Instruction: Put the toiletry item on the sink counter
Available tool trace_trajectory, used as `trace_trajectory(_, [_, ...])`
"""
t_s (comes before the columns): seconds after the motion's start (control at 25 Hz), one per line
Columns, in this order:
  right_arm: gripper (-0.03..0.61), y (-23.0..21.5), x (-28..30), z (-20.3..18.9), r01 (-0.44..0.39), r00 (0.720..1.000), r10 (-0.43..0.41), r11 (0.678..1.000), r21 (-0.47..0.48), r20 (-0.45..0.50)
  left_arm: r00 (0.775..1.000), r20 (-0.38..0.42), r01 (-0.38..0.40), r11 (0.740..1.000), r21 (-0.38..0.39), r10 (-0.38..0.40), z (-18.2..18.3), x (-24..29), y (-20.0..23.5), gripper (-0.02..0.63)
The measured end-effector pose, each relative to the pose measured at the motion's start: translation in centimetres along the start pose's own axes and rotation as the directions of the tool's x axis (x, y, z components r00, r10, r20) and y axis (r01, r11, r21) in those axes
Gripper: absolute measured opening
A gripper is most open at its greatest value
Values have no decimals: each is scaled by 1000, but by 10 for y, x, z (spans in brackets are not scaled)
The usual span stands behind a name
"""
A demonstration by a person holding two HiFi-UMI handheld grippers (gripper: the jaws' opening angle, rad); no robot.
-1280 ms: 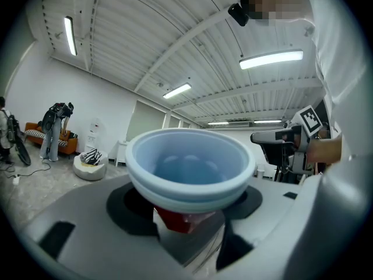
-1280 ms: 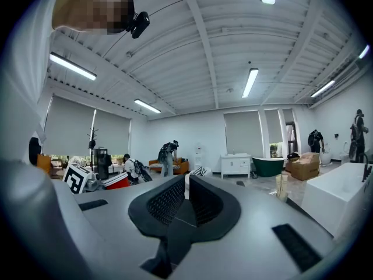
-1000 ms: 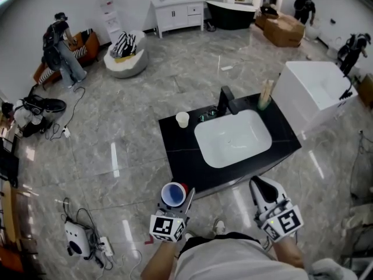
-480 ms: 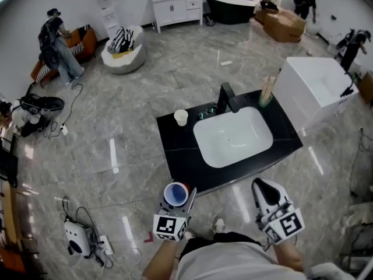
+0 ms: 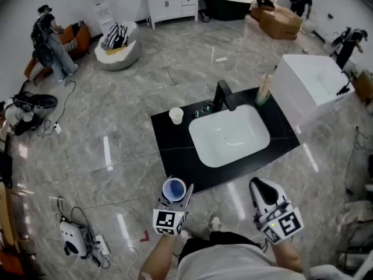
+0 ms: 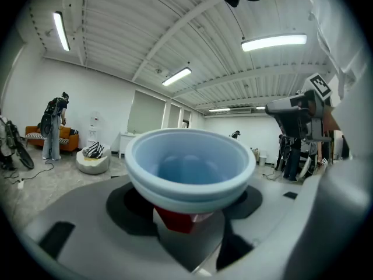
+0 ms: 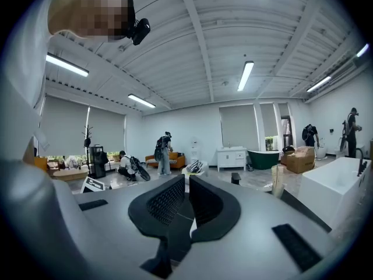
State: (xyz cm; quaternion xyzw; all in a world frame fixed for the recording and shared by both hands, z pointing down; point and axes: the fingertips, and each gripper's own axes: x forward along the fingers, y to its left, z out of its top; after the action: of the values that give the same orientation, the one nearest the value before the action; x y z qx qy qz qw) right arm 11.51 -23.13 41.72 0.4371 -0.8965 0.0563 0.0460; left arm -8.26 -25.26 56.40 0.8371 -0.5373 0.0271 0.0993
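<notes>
Blue cup (image 5: 174, 188): upright, long axis vertical, mouth up, clamped in left gripper (image 5: 175, 198) near sink counter (image 5: 166, 142) edge. Right gripper (image 5: 261, 185): jaws together, empty.

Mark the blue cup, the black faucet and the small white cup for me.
blue cup (image 5: 174, 189), head view, on its inside bottom.
black faucet (image 5: 224, 96), head view, on its upright body.
small white cup (image 5: 176, 116), head view, on its open top.
</notes>
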Motion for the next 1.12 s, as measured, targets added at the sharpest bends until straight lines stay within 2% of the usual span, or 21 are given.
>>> trace_trajectory(0.32, [48,1,7,4,7,1000,-8,1000,-18,-2,998,-62,-9,1000,13,10,-34,18,12,282])
trace_trajectory(0.8, [48,-16,-14,11,61,998,-62,997,-50,-8,991,-131,-6,1000,10,7,-74,49,18,282])
trace_trajectory(1.12, [47,-22,-15,8,54,998,-56,997,-62,-28,986,-168,-20,1000,20,23,-94,68,22,282])
